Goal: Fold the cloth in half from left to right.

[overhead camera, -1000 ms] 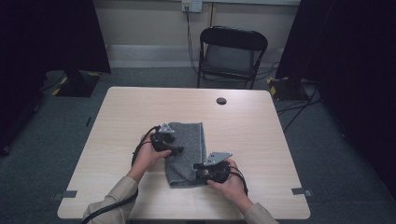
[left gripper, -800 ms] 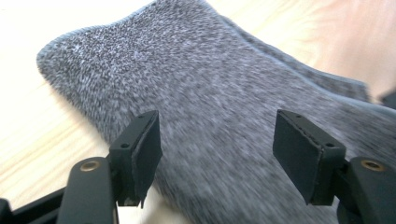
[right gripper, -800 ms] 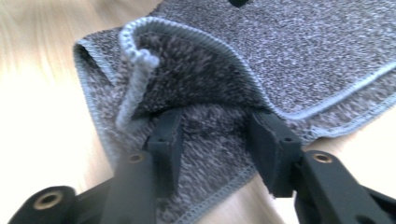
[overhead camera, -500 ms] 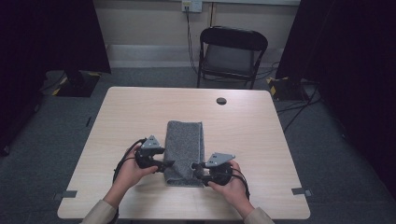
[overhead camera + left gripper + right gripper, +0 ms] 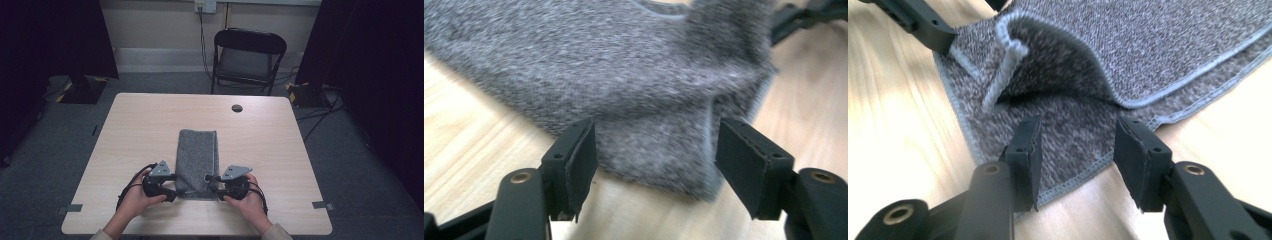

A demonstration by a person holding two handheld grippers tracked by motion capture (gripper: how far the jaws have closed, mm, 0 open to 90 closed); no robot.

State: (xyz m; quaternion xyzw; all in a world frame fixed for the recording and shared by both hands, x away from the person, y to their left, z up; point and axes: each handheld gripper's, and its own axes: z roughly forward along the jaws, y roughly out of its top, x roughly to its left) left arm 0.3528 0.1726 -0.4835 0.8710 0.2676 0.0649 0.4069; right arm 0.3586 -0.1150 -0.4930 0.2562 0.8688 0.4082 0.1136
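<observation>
Cloth: a grey folded cloth (image 5: 197,160) lay lengthwise on the table (image 5: 140,125), its near end just short of the table's near edge
Cloth layers: in the right gripper view the cloth (image 5: 1148,55) showed two layers with pale stitched hems, the upper one lifted into a loose curl; what lay under that curl was hidden
Left gripper: the left gripper (image 5: 172,189) sat at the cloth's near left corner, held in the person's left hand (image 5: 134,200)
Left jaws: they had just been closing a little, yet in the left gripper view the left gripper (image 5: 654,165) was released, its pads standing apart on either side of a cloth corner (image 5: 649,150) without pressing on it
Right gripper: the right gripper (image 5: 212,181) sat at the cloth's near right corner, in the right hand (image 5: 250,202)
Right jaws: they had just narrowed slightly; in its own view the right gripper (image 5: 1078,155) was also released, pads clear of the cloth edge lying between them
Hard to make out: the left gripper view was blurred, so the cloth's weave and hem there were soft; part of the other gripper (image 5: 913,20) was cut off at the top of the right gripper view
Beyond the cloth: a small dark round hole (image 5: 237,108) near the table's far edge, and a folding chair (image 5: 248,57) behind the table
</observation>
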